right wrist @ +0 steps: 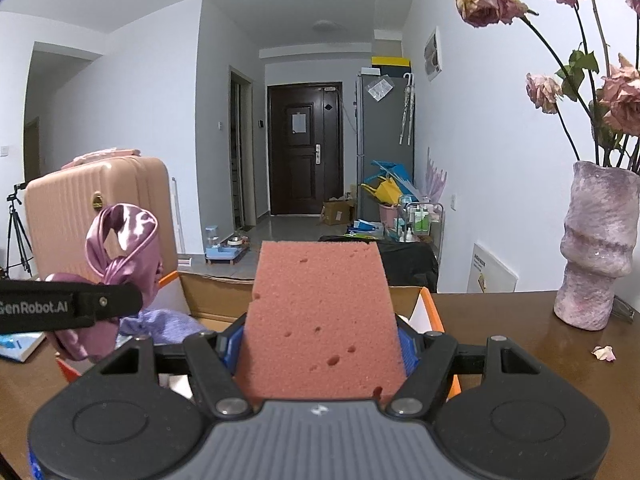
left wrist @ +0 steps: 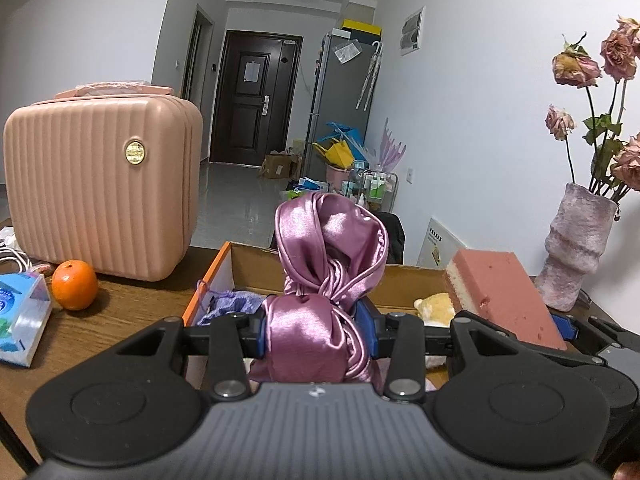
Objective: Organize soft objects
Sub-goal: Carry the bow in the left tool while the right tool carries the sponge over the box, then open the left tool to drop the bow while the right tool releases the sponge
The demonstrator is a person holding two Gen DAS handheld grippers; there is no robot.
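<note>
While both loads hang over the open box (left wrist: 404,280) | my left hand-held gripper (left wrist: 316,332) pinches the slippery satin bundle (left wrist: 320,280) at its knot | right hand-held gripper (right wrist: 320,344) squeezes the light, springy sponge (right wrist: 320,304) across its sides.

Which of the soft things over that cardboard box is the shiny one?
The purple satin scarf, knotted and gripped in the left claw. The pink sponge in the right claw is matte and full of holes.
</note>
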